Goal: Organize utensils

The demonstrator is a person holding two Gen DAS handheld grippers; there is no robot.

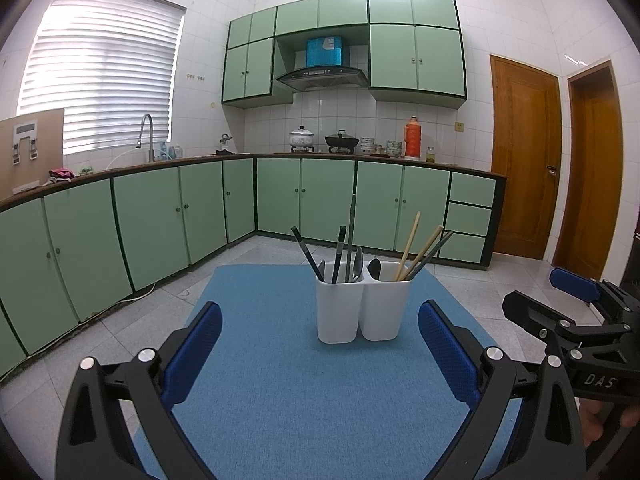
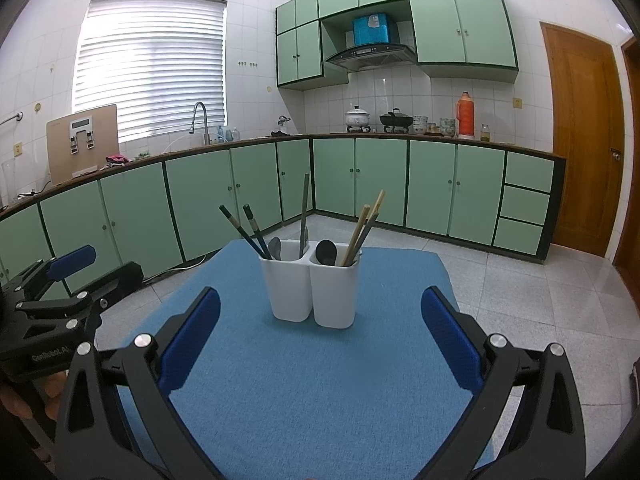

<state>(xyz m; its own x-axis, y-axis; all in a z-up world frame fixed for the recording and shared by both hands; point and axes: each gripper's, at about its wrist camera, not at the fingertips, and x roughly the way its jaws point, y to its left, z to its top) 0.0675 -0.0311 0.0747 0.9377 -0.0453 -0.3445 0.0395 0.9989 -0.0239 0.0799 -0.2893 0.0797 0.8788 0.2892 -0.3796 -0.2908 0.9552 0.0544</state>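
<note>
Ahead of the left gripper (image 1: 320, 354), midway between its wide-spread, blue-textured pads, two smooth white plastic holders (image 1: 362, 302) stand touching on a woven blue mat (image 1: 280, 380); the left cup holds dark chopsticks (image 1: 339, 254) and what look like metal spoons (image 1: 357, 266), the right one wooden chopsticks (image 1: 412, 246) and a dark spoon. The right gripper (image 2: 320, 338) is equally agape, empty
</note>
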